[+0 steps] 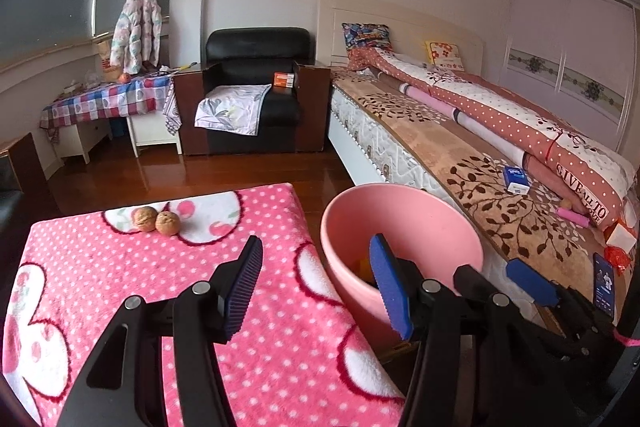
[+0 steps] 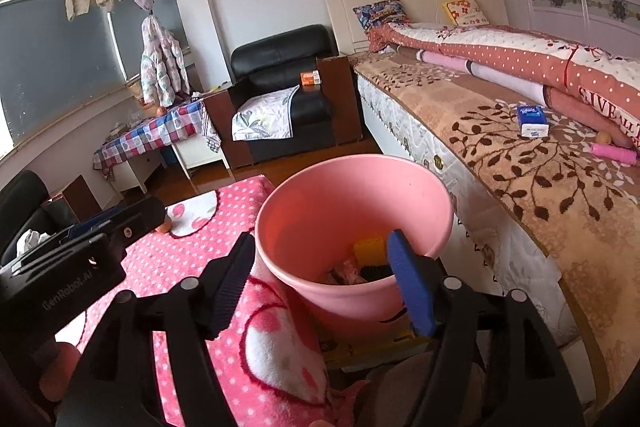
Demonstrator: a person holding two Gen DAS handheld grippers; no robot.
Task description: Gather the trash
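Figure. Trash collection at a pink bin (image 2: 352, 211) standing between a table (image 1: 200, 307) under a pink dotted cloth and a bed (image 2: 520, 155).

Right gripper (image 2: 320, 279), right wrist view: jaws apart with nothing between them, poised over the bin's near rim at 6 o'clock. Trash already lies at the bottom of the bin, including a yellow piece (image 2: 370, 247) and something dark beside it; what these are cannot be told.

Left gripper (image 1: 316, 283), left wrist view: jaws also apart and empty, held over the table's right edge with the bin at 2 o'clock. Two walnuts (image 1: 158, 221) rest touching each other at the table's far edge, at 11 o'clock from the left gripper.

Judged step: a drop into the bin looks complete, and the walnuts seem the nearest remaining candidates. To do this well, the left gripper should approach them with jaws wide, take one at a time across its widest part, and close gently, since a round hard shell will likely roll or squirt out under an off-centre pinch. Keep the right gripper clear of the bin mouth.
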